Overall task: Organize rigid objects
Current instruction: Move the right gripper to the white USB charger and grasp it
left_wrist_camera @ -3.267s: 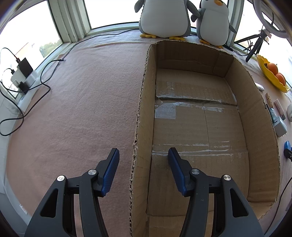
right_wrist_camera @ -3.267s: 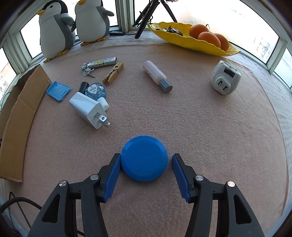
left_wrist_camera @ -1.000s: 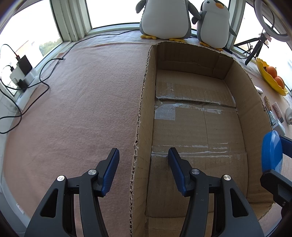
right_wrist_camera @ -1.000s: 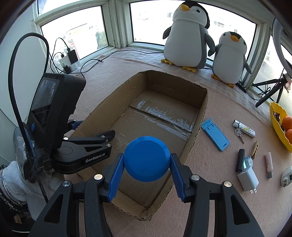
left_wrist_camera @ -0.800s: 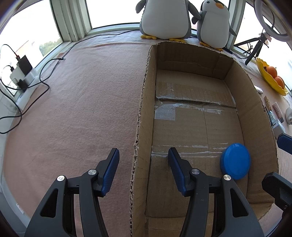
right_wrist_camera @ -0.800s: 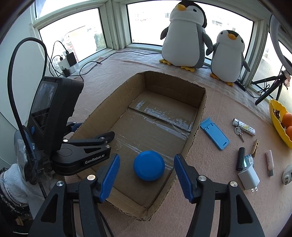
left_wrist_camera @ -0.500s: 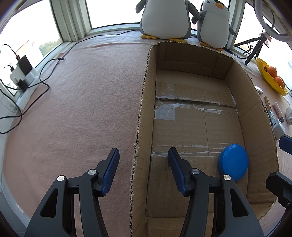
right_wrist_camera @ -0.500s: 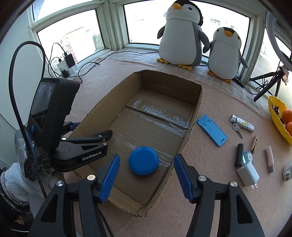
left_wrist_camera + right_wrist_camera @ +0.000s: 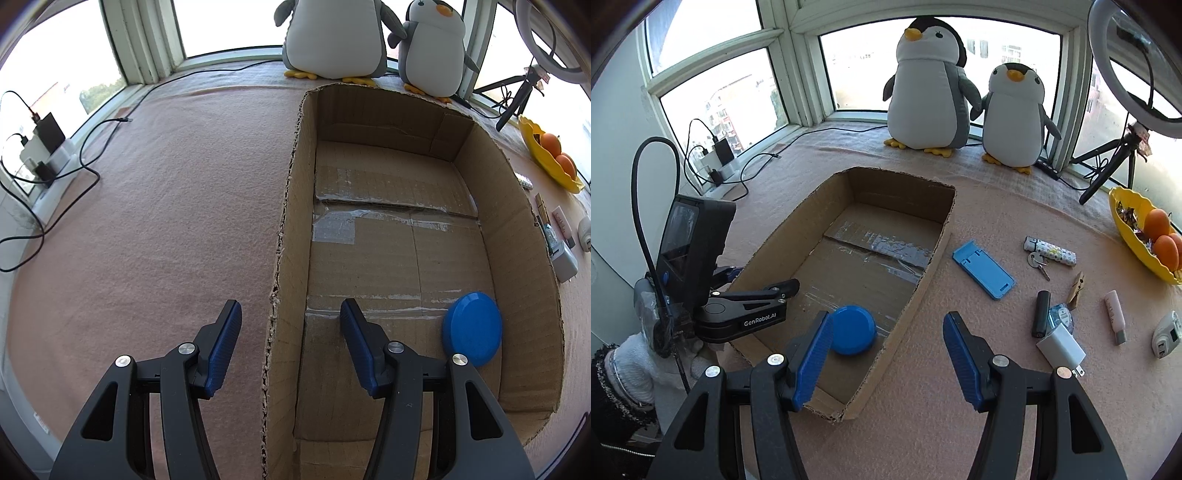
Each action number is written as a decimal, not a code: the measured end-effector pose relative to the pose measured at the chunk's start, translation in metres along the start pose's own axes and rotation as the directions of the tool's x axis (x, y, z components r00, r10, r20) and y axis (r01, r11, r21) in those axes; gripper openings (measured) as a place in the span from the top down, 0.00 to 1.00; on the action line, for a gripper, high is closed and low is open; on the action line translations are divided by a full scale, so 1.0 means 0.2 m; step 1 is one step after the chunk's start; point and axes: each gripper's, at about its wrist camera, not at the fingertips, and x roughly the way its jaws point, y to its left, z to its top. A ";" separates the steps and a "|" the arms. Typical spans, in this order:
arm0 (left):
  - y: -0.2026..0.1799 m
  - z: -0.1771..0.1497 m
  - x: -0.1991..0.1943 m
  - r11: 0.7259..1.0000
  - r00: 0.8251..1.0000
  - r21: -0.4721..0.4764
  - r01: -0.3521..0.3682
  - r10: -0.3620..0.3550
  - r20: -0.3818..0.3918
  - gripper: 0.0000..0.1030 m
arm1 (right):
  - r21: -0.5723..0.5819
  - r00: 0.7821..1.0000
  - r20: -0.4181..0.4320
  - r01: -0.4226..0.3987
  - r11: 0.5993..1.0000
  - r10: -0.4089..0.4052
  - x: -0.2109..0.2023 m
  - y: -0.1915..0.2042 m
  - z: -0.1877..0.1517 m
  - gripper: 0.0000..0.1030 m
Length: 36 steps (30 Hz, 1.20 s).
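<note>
Inside the cardboard box (image 9: 925, 280), near its front corner, the blue disc (image 9: 852, 329) lies flat: round, smooth, glossy, probably light and stiff, best pinched across its rim. The right claw (image 9: 886, 356) hangs spread and empty; the left claw (image 9: 290, 347) straddles the box wall, pads visibly not touching it

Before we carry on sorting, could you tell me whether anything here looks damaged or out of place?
Only the cardboard box: its top rim is ragged and torn, most clearly along one long wall. The blue disc lies inside it; nothing is spilled.
</note>
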 end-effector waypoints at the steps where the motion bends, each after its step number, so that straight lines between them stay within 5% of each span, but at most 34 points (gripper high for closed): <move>1: 0.00 0.00 0.00 1.000 1.000 0.000 -0.001 0.001 0.000 0.46 | 0.014 1.000 0.001 0.005 1.000 -0.005 -0.01 -0.04 0.00 0.44; 20: 0.00 0.00 0.01 1.000 1.000 0.002 -0.008 0.008 -0.005 0.46 | 0.066 0.982 -0.064 0.184 0.981 -0.180 0.00 -0.62 -0.09 0.44; 36: 0.00 0.00 0.01 1.000 1.000 -0.004 -0.012 0.012 -0.012 0.46 | -0.036 0.972 -0.155 0.173 0.984 -0.177 0.20 -0.65 -0.10 0.44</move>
